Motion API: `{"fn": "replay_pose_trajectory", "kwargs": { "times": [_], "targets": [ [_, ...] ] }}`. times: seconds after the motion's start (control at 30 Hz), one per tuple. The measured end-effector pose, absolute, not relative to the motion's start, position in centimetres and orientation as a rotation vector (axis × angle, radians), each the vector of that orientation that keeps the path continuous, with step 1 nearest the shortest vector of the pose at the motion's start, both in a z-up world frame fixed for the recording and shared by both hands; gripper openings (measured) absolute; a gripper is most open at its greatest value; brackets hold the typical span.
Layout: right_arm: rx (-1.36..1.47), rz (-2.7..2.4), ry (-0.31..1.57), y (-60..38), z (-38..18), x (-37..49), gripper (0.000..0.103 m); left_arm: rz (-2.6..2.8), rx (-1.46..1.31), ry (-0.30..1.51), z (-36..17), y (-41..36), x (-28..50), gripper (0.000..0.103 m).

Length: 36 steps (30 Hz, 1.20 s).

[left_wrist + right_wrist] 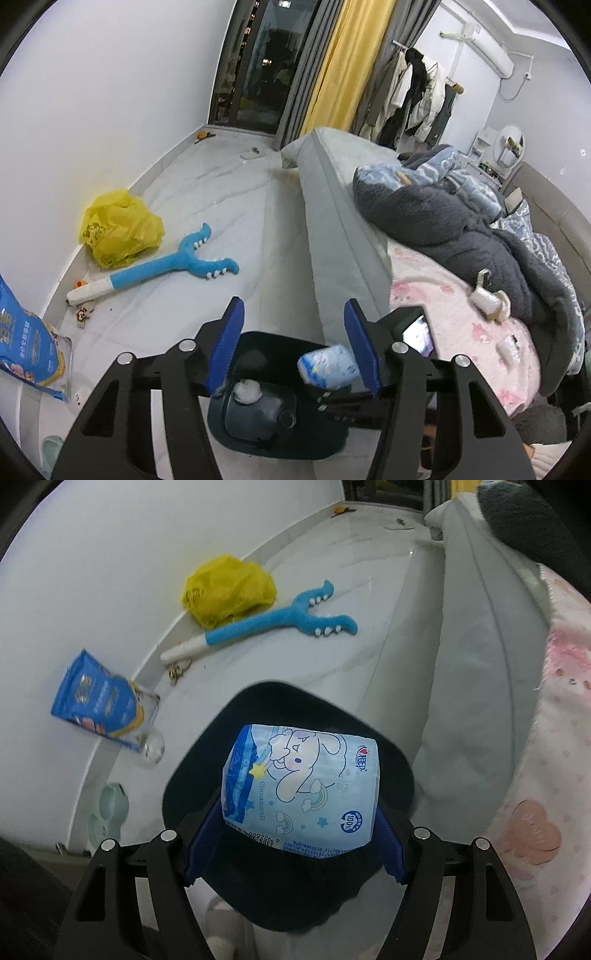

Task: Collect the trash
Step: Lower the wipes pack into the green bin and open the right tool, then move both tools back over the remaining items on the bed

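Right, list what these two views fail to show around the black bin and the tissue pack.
- Black plastic bin, right wrist view: its inside is hidden by the blue cartoon-printed tissue pack held in the right gripper.
- Left wrist view: the bin's near rim is covered by the left gripper.
- Blue printed bag by the wall: cut off at the left edge there, blurred in the right wrist view.

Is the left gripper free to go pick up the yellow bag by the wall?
Probably yes: the left gripper is empty and open, and bare floor leads to the yellow bag; only the blue toy lies alongside.
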State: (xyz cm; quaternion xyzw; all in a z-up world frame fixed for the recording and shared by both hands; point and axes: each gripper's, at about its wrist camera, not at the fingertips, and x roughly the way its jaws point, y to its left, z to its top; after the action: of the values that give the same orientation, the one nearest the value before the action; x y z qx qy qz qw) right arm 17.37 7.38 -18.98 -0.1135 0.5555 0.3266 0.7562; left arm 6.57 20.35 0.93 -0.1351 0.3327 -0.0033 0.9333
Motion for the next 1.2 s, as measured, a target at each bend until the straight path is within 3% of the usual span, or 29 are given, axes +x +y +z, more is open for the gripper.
{"fn": "replay_pose_trajectory", "kwargs": {
  "times": [0.27, 0.37, 0.63, 1.2],
  "targets": [
    [-0.261, 0.712, 1.243, 8.1, -19.7, 16.5, 0.075, -0.016, -0.252, 0.625, 2.8, 18.8, 5.9, 0.056],
    [-0.282, 0.712, 1.251, 8.4, -19.9, 16.2, 0.088, -0.025, -0.264, 0.606, 3.4, 18.7, 5.6, 0.056],
    [-0.264, 0.728, 1.195, 6.9, -17.6, 15.9, 0.091, -0.057, -0.291, 0.579, 4.9, 18.0, 5.3, 0.057],
    [-0.144, 0.691, 0.95, -2.6, -8.7, 16.5, 0.091, -0.105, -0.192, 0.547, 6.3, 11.9, 6.8, 0.08]
  ]
}}
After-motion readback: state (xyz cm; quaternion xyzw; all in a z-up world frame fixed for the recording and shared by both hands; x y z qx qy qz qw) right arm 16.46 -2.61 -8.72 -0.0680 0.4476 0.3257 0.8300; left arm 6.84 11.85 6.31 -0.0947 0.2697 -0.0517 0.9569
